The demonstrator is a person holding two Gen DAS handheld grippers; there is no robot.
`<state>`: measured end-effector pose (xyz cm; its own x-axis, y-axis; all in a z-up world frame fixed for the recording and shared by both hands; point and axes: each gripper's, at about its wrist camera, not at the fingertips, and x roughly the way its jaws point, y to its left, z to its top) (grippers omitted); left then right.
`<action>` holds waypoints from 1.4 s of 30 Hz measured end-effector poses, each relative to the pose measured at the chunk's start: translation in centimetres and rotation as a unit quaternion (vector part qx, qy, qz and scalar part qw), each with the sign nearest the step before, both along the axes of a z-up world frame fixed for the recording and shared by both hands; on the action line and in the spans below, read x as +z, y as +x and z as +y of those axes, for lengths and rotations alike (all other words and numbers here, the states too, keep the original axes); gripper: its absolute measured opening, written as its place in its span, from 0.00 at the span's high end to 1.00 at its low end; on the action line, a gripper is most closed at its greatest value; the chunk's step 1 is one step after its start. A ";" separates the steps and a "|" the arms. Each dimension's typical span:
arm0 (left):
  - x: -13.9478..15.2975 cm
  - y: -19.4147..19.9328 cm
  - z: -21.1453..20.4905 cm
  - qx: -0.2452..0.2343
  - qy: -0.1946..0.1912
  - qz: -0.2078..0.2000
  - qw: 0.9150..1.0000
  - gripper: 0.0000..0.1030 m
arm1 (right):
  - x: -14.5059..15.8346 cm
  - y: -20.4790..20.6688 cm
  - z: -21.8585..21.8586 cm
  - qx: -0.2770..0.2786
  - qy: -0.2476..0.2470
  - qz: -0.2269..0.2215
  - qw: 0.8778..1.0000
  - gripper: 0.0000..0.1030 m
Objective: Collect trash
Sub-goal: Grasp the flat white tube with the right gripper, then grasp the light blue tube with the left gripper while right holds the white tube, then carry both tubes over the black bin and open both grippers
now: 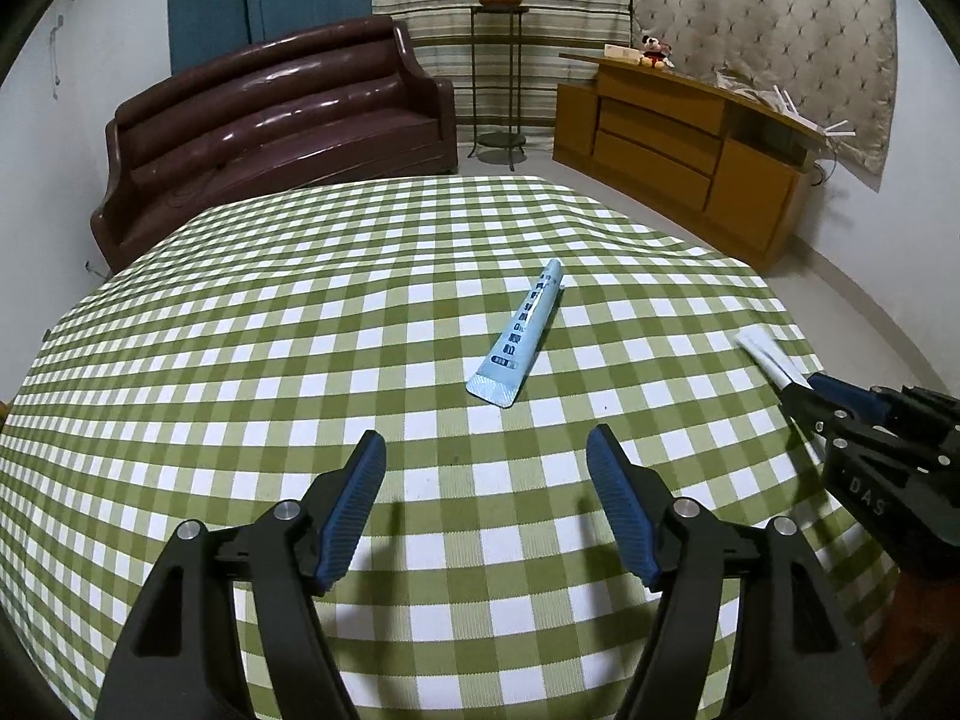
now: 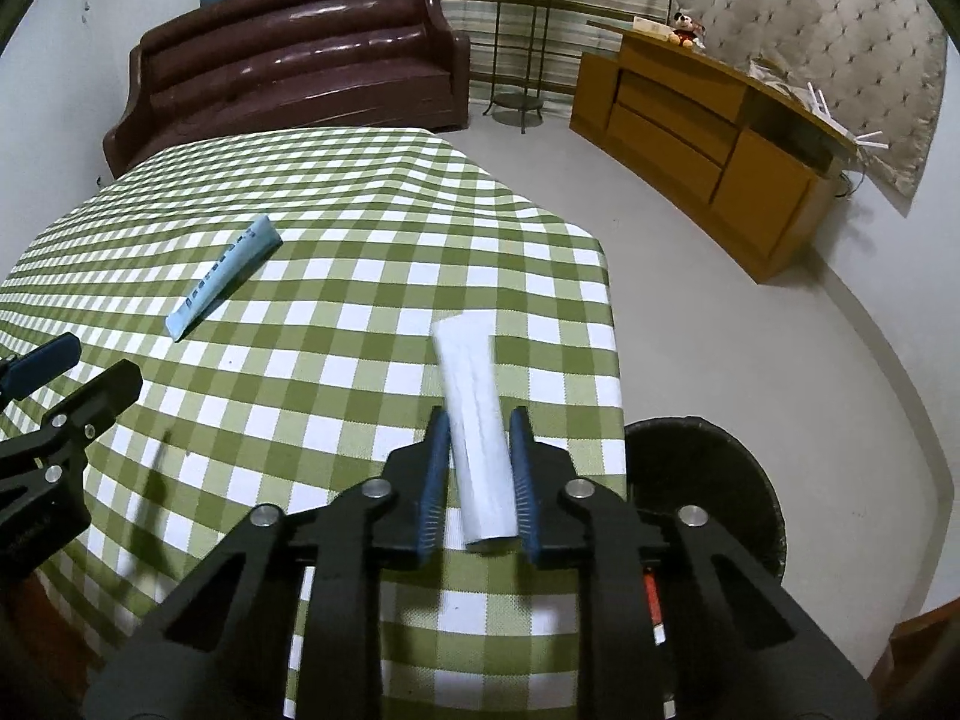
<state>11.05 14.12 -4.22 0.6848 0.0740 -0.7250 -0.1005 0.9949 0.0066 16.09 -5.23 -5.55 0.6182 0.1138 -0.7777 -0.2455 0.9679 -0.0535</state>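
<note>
A light blue sachet (image 1: pixel 521 339) lies on the green checked tablecloth (image 1: pixel 300 330), just ahead of my open, empty left gripper (image 1: pixel 486 450). It also shows in the right wrist view (image 2: pixel 225 276) at the left. My right gripper (image 2: pixel 480 438) is shut on a white paper packet (image 2: pixel 474 414) and holds it above the table's right edge. The packet (image 1: pixel 771 360) and the right gripper (image 1: pixel 807 387) show at the right of the left wrist view.
A black round bin (image 2: pixel 714 492) stands on the floor below the table's right edge. A brown sofa (image 1: pixel 276 132), a plant stand (image 1: pixel 498 78) and a wooden cabinet (image 1: pixel 678 150) stand beyond the table.
</note>
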 end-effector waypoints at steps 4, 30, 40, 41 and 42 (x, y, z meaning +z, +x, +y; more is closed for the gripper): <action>0.0 0.5 0.1 -0.004 -0.001 0.001 1.000 0.34 | 0.3 0.1 0.2 -0.004 0.011 -0.003 1.000 0.84; -1.1 10.1 -0.8 -0.059 0.010 0.051 0.997 0.52 | 0.3 3.0 0.7 -0.012 0.048 0.003 0.999 0.84; -1.7 10.4 -0.7 -0.077 0.022 0.042 0.996 0.81 | 0.4 3.1 0.4 -0.011 0.050 0.004 0.999 0.84; -1.8 10.1 -0.6 -0.079 0.024 0.041 0.996 0.81 | 0.4 3.1 0.4 -0.011 0.050 0.003 0.999 0.84; -1.9 10.1 -0.7 -0.080 0.024 0.039 0.996 0.82 | 0.4 3.1 0.4 -0.011 0.051 0.003 0.999 0.84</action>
